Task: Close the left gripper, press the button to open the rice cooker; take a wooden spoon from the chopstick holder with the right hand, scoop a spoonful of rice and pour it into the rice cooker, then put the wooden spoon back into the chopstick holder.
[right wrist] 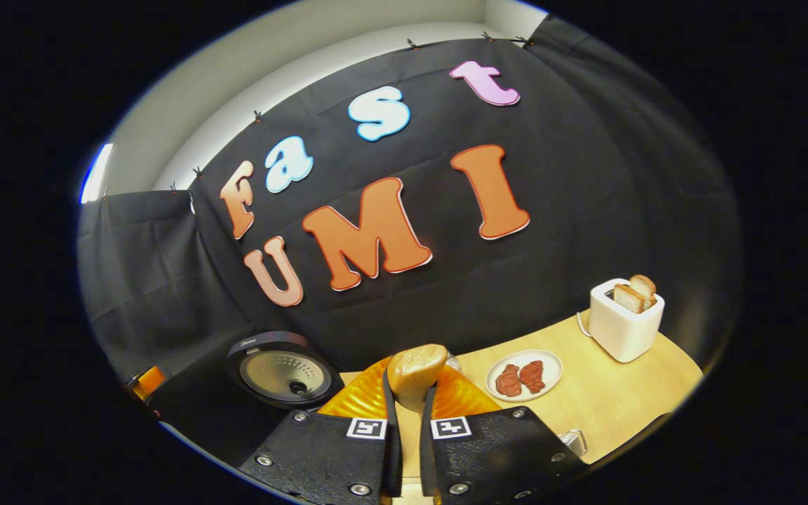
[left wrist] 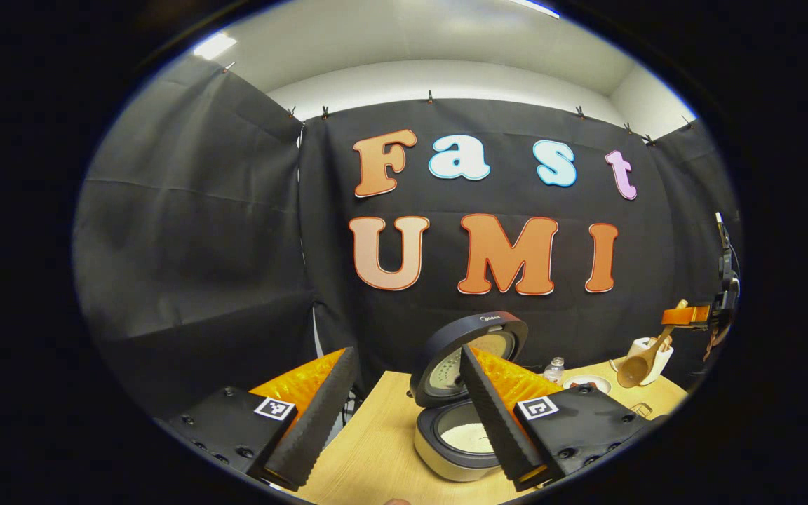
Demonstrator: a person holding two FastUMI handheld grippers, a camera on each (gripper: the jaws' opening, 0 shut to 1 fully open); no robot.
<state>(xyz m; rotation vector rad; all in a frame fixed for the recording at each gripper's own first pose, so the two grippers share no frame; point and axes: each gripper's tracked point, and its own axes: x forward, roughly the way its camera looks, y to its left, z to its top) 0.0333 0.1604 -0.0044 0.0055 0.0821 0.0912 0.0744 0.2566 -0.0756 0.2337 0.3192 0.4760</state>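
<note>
The right hand-held gripper point(right wrist: 407, 438) is clamped on the wooden spoon point(right wrist: 416, 375), handle between its fingers, bowl pointing forward. In the left gripper view this spoon point(left wrist: 639, 363) hangs bowl-down at the white holder point(left wrist: 649, 358), well right of the open rice cooker point(left wrist: 456, 393); whether it carries rice is unclear. The left hand-held gripper point(left wrist: 404, 414) is wide open, empty, nearer the cooker.
</note>
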